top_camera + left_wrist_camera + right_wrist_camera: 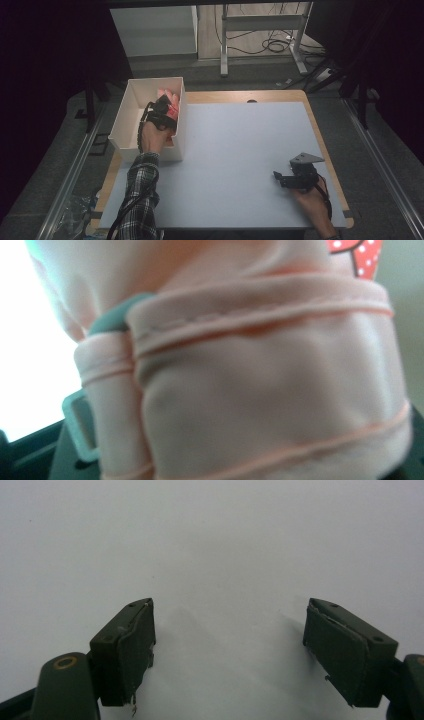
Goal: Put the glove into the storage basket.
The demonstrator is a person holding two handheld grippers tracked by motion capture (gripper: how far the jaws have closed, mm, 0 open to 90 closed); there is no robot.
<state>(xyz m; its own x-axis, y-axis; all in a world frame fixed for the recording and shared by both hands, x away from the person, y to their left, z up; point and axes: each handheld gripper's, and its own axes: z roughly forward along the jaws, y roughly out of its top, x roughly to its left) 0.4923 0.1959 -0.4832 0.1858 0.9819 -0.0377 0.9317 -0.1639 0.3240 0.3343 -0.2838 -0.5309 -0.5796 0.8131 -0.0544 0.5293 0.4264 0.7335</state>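
My left claw point(167, 107) sits low inside the white bin point(131, 107), hemmed by its walls, with pink fabric point(260, 380) pressed right against it. Ahead of my right claw point(227, 645) the desk point(240, 145) lies bare and wide, with free passage across to the bin's near wall.

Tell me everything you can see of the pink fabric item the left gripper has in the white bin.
The pink fabric item is soft, pale pink cloth with stitched hems and raised seams, bunched rather than flat. A teal plastic buckle or loop sits on a strap at its side, and a red, white-dotted patch peeks out at the top. It lies inside the white bin, at the far right corner, directly under the left gripper. Whether the fingers press it cannot be told.
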